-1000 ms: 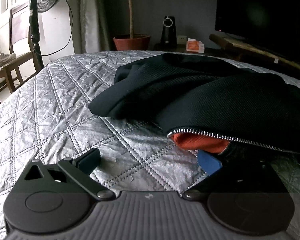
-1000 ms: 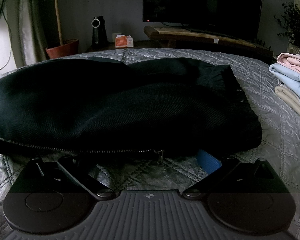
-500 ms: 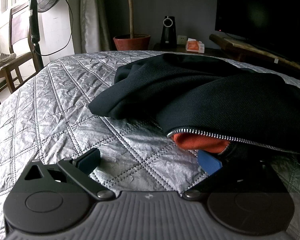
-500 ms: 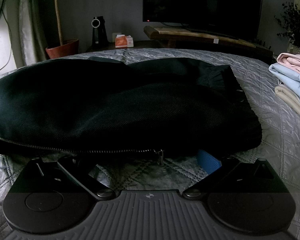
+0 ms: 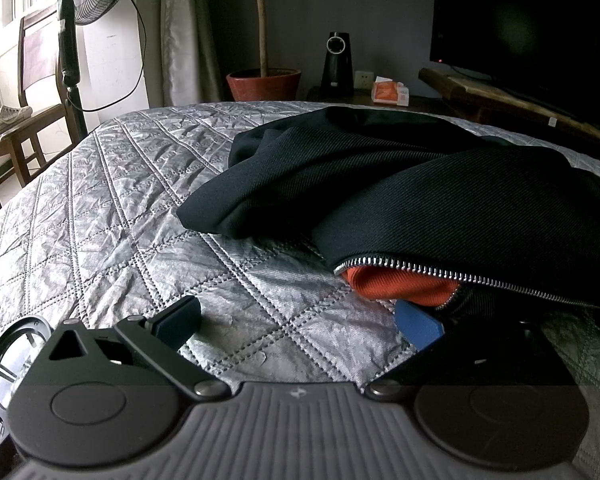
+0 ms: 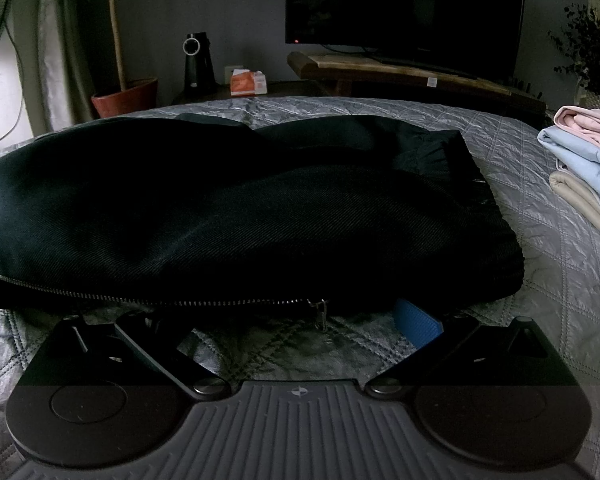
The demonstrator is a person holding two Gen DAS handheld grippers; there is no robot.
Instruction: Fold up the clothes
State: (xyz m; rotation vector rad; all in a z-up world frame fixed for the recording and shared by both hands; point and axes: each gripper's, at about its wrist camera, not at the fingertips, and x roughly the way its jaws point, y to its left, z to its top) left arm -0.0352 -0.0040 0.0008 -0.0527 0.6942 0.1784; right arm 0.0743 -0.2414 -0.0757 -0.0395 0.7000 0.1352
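The left gripper (image 5: 298, 318) is built from a grey ribbed housing flanked by two black round discs. Black linkage arms are pinned to it with silver screws. A dark blue pad is carried on each finger. The right gripper (image 6: 298, 324) is made alike, and a small crosshair mark is printed on its housing.

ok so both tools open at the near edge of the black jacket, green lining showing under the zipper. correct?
Not quite: the lining is orange, not green, as the left wrist view shows. The rest holds: left tool and right tool are open at the black jacket's near edge, by the zipper.
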